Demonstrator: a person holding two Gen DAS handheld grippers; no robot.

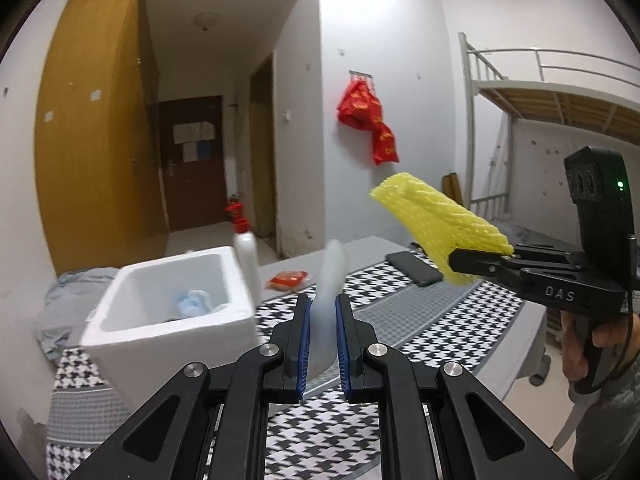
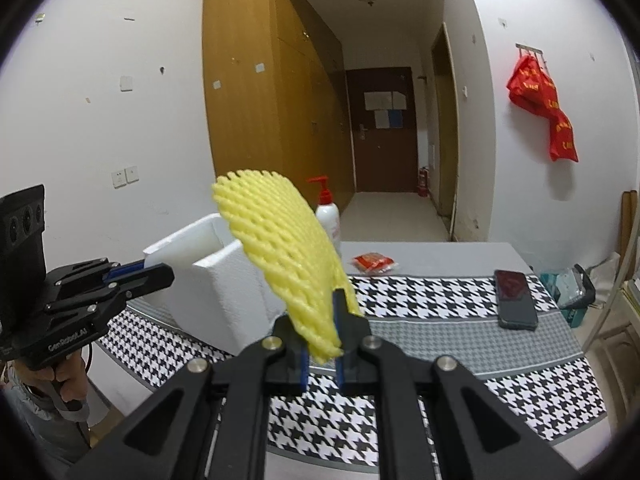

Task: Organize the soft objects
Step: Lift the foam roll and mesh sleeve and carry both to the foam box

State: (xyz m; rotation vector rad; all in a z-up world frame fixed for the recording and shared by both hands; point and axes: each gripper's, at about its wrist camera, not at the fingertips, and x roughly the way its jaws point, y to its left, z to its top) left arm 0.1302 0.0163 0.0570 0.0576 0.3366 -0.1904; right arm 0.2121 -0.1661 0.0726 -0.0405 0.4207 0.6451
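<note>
Yellow foam net (image 2: 288, 256) clamped in right gripper (image 2: 322, 344); pale sheet (image 1: 326, 312) pinched in left gripper (image 1: 322, 320).

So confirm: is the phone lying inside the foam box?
No. The phone lies on the checked cloth, well apart from the foam box.

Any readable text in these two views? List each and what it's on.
"DAS": on the side of the right tool, seen from the left wrist view.
"GenRobot.AI": on the body of the left tool, seen from the right wrist view.
Yellow characters on the red bag hung on the wall: too blurred to read.
Papers on the far door: too small to read.
Red packet on the table: print unreadable.
</note>
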